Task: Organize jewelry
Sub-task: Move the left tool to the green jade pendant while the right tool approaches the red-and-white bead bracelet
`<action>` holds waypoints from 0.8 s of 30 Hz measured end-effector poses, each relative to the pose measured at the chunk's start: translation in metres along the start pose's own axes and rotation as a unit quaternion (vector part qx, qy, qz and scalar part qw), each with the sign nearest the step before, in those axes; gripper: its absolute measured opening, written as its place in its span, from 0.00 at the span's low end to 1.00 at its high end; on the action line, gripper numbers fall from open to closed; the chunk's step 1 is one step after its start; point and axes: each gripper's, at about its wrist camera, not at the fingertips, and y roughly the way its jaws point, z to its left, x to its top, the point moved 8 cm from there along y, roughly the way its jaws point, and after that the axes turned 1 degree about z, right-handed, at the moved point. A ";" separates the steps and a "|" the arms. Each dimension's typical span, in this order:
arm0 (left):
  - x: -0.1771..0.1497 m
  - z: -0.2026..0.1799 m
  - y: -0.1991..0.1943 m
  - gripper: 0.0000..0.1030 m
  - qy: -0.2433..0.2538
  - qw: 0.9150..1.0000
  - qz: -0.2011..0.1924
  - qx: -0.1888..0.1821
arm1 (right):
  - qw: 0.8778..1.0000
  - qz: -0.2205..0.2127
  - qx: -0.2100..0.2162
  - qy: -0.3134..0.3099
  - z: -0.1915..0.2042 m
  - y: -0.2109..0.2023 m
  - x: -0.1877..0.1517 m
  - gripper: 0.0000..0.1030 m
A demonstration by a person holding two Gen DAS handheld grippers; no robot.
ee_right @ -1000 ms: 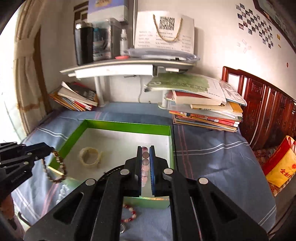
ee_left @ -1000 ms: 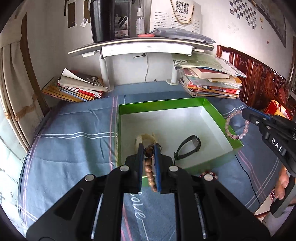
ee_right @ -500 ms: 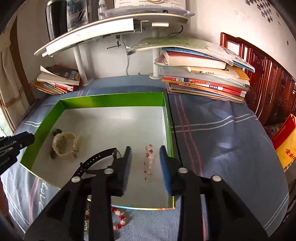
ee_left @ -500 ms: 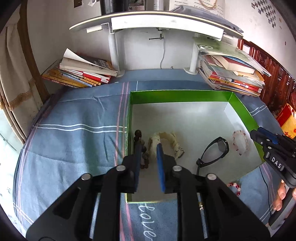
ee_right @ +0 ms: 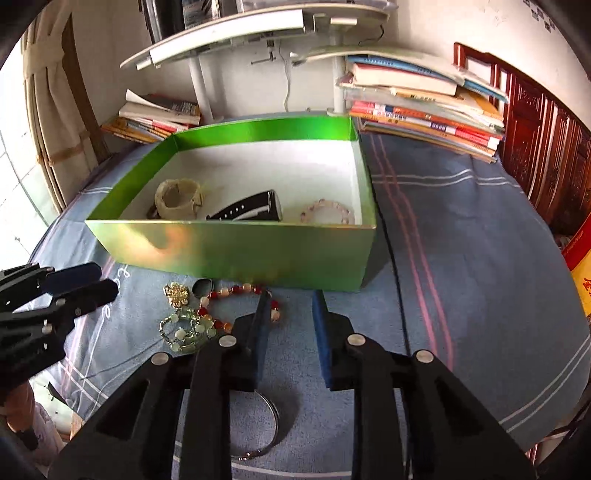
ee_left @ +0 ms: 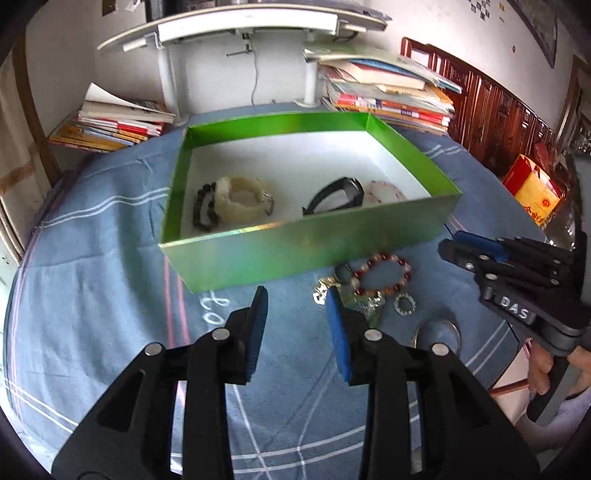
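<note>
A green box (ee_left: 314, 240) (ee_right: 236, 247) on the blue cloth holds a dark bead bracelet (ee_left: 205, 212), a cream bracelet (ee_left: 240, 197) (ee_right: 177, 199), a black watch (ee_left: 334, 195) (ee_right: 247, 212) and a pink bead bracelet (ee_left: 384, 190) (ee_right: 327, 214). In front of the box lie a red bead bracelet (ee_left: 384, 275) (ee_right: 236, 291), a green bead piece (ee_right: 188, 332), a gold brooch (ee_right: 177, 293), a small ring (ee_left: 404, 306) and a silver bangle (ee_right: 269, 432). My left gripper (ee_left: 297, 317) is open and empty, left of the pile. My right gripper (ee_right: 290, 317) is open and empty, just right of it.
Book stacks stand at the back left (ee_left: 114, 125) and back right (ee_left: 388, 96) under a white shelf (ee_left: 240, 22). A dark wooden headboard (ee_right: 546, 122) runs along the right. A black cable (ee_right: 391, 258) lies on the cloth beside the box.
Both grippers let their bracelets go into the box, opened wide and drew back toward the near side, now low over the loose jewelry in front of the box.
</note>
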 end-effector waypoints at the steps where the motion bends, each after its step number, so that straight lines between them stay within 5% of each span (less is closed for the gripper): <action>1: -0.005 -0.006 0.006 0.32 0.003 1.000 0.011 -0.009 | 1.000 0.008 0.001 -0.001 0.003 0.009 -0.002 0.24; 11: -0.026 -0.016 0.045 0.35 0.000 0.998 0.056 -0.014 | 0.999 0.030 -0.024 -0.012 0.009 0.033 -0.015 0.24; 24: -0.058 0.065 0.013 0.37 -0.068 0.995 0.046 0.053 | 0.998 0.024 -0.056 0.027 -0.038 0.005 -0.042 0.24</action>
